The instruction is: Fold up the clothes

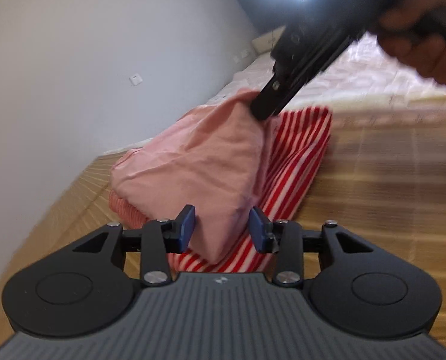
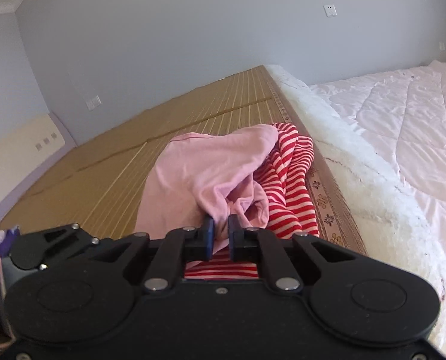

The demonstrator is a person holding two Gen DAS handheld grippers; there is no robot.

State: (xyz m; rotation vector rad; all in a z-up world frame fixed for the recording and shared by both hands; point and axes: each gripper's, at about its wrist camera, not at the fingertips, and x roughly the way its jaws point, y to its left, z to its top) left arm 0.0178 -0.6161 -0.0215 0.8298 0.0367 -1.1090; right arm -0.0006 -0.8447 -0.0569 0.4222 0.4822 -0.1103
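Folding barely begun: pink garment lifted, unfolded, off the striped garment.
Right gripper pinches pink cloth; left gripper straddles its corner, jaws apart.

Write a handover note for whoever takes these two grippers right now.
Right gripper: shut on a bunched edge of the pink garment, lifting it slightly.
Left gripper: fingers open, a corner of the pink garment between them, pads not pressing.
Both garments lie on the bamboo mat; the pink one is on top of the red-striped garment, beside the white quilt.
Done: one edge gripped.
Left: close the left fingers, spread the pink garment, fold it, probably then the striped one.
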